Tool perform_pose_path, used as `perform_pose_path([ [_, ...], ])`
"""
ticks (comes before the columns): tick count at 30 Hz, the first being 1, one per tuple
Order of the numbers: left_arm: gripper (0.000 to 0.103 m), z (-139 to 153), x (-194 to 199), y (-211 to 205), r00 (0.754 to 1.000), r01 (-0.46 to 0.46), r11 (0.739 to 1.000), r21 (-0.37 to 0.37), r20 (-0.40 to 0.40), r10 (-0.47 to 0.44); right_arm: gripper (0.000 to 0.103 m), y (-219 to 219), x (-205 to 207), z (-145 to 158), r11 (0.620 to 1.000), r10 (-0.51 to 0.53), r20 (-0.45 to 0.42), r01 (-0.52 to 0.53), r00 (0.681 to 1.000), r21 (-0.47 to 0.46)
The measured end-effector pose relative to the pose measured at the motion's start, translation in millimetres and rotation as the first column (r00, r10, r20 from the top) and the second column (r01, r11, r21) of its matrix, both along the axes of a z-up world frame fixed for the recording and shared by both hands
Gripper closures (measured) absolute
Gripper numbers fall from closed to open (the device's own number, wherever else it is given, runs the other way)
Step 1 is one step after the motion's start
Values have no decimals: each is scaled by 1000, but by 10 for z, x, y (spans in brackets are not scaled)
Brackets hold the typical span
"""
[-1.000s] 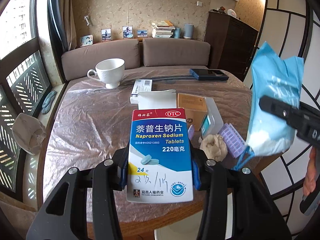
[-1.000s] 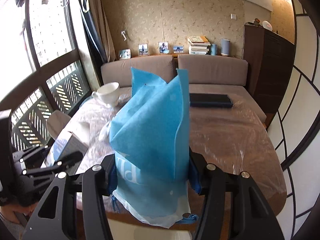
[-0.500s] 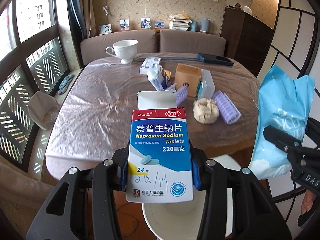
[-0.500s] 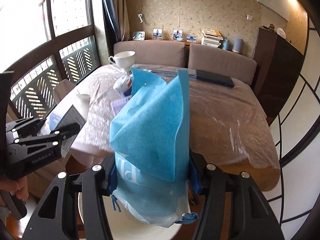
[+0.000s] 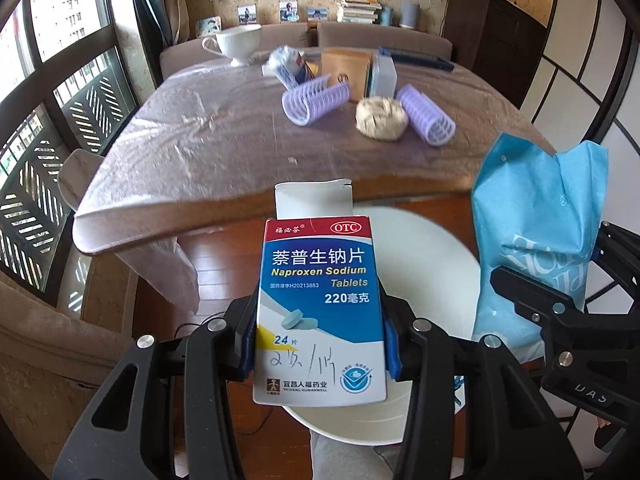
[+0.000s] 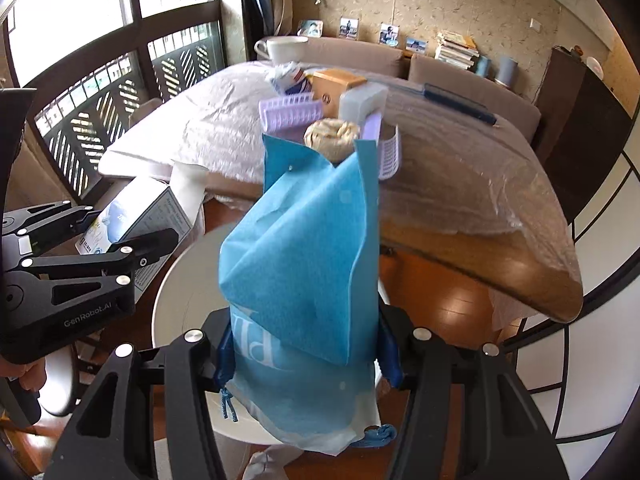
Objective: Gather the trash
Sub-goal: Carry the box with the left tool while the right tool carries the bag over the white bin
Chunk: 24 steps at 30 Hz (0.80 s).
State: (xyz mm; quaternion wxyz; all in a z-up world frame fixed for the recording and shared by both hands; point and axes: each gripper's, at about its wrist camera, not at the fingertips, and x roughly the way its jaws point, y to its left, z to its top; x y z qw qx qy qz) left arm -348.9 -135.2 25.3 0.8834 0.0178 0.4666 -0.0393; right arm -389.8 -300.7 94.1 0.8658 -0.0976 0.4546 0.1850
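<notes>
Claws clamped, I am holding the blue-and-white cardboard tablet box (image 5: 320, 312) and blue fabric pouch (image 6: 304, 272) over the round white bin (image 5: 432, 280), while the worktop (image 5: 224, 136) clutter is waiting.

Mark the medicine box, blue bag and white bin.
medicine box (image 5: 320, 304), left wrist view, middle of its printed front.
blue bag (image 6: 304, 264), right wrist view, centre of its folded face.
white bin (image 5: 432, 264), left wrist view, bare inner wall.

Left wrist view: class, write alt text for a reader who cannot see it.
The left claw grips a Naproxen Sodium tablet box above a white bin. Beside it, the right claw holds a blue pouch.
</notes>
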Motion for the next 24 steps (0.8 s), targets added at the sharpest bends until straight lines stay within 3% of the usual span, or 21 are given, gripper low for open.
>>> perform_pose_path([
  [13, 55, -471, 65, -159, 993, 53, 998, 30, -109, -49, 49, -7, 74, -607, 999, -24, -198, 32, 980, 37],
  [24, 55, -773, 182, -241, 976, 107, 993, 50, -197, -95, 49, 17, 225, -879, 998, -57, -267, 66, 962, 25],
])
